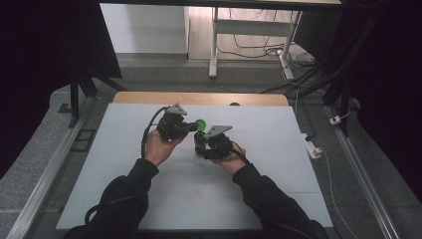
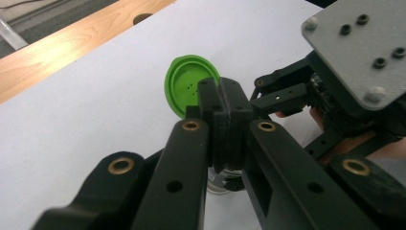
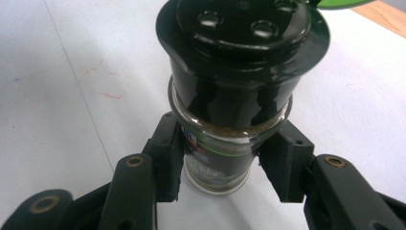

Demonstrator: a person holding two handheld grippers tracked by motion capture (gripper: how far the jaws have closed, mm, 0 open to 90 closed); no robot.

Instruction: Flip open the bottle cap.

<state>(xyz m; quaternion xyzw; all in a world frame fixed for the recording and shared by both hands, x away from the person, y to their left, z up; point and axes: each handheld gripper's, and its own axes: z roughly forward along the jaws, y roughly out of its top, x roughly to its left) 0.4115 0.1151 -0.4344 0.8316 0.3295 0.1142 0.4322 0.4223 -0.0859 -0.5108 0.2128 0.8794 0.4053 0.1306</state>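
A person in dark sleeves leans over the white worktop [image 1: 124, 164], a gripper in each hand, both brought together near the middle of the surface.

The right gripper [image 3: 225, 167] is clamped on a small glass spice jar [image 3: 218, 158]: its two pads press the glass from either side, just below a black shaker top [image 3: 244, 43] with round holes in it. Brownish powder shows through the glass under that top. In the high view the jar [image 1: 200, 145] stands on the worktop just ahead of the right hand [image 1: 230, 162], and whether its base rests fully on the surface is hard to tell.

The left gripper [image 2: 225, 110] has its jaws pressed together on a green flip lid [image 2: 189, 86], a round cap seen from its inner face with tiny dots at the centre. The lid stands swung up and away from the jar's black top, its edge pinched between the pads. From above, the green disc [image 1: 200, 124] sits between the two grippers, just above the jar, with the left hand [image 1: 158, 147] holding its tool tilted toward it.

A strip of bare wood [image 1: 199, 98] runs along the far edge of the worktop.
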